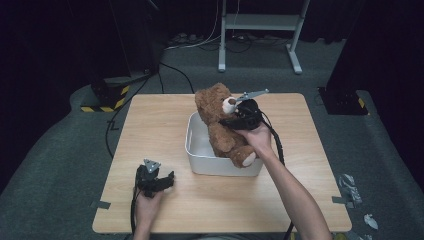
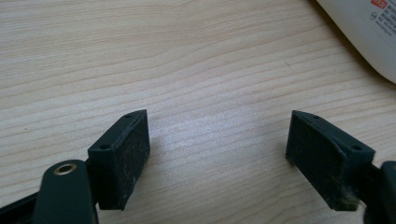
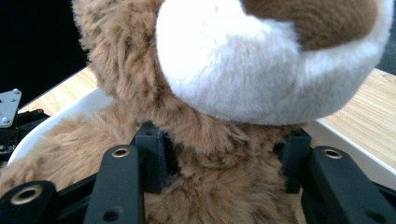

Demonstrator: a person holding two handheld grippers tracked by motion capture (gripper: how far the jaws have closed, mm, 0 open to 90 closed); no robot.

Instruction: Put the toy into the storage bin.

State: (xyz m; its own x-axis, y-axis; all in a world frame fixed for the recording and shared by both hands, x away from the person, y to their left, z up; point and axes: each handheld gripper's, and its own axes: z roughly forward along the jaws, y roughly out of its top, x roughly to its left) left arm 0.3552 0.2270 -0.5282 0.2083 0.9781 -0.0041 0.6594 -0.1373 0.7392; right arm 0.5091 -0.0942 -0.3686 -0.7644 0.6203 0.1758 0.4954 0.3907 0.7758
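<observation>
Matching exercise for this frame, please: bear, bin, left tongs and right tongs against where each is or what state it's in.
Things:
1. teddy bear
2. white bin
3. left tongs
4. right tongs

States:
A. open over bare wood
B. closed on the neck fur
C. on the table, holding a toy
D. upright, feet in a container

Pairs: 1-D, 2-C, 3-A, 4-B

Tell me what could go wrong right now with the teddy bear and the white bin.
The right tool grips the teddy bear only at its soft neck fur, so the plush could slip or sag. The bear's foot hangs over the white bin's front rim, so it could catch and tip or drag the bin. The left tool rests open on the table, not steadying the bin.
</observation>
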